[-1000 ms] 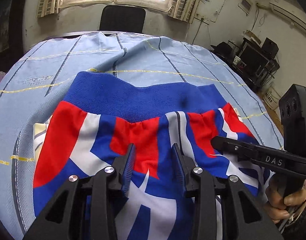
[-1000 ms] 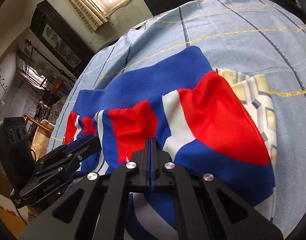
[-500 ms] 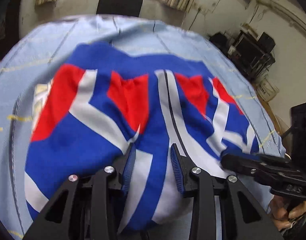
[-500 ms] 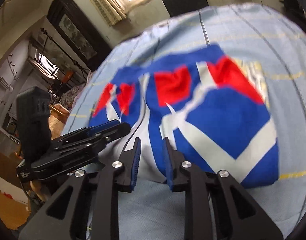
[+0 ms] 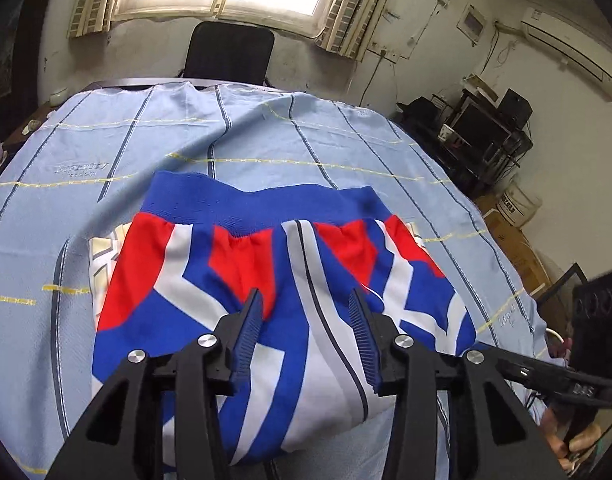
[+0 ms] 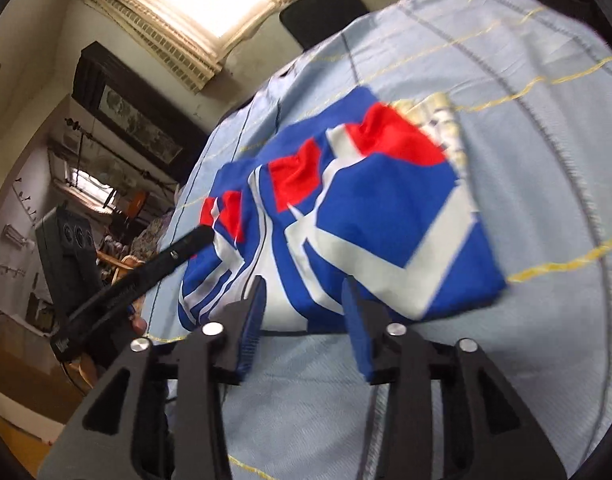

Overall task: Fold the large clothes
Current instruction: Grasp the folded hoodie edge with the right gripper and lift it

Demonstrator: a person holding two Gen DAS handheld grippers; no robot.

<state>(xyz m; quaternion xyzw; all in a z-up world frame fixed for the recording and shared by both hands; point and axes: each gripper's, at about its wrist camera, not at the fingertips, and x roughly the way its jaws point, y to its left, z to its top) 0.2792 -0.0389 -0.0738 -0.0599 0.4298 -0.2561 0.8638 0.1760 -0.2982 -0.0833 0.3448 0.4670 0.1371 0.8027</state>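
Folded blue, red and white shorts lie on a table under a light blue sheet, waistband at the far side, fold at the near side. My left gripper hovers over the near half, jaws opening, pads clear of the fabric. My right gripper is back from the near edge of the shorts over bare sheet, jaws opening, nothing between them. Each gripper shows in the other's view: the right gripper at the right edge, the left gripper at the left.
A pale patterned cloth sticks out from under the shorts. A black chair stands beyond the table's far edge. Shelves with electronics and a cardboard box stand to the right. Dark furniture lines the left wall.
The right gripper, shut a second ago, has opened and pulled back off the shorts. The left gripper drew back and rose, opening a little. The shorts now lie folded, near edge doubled over.
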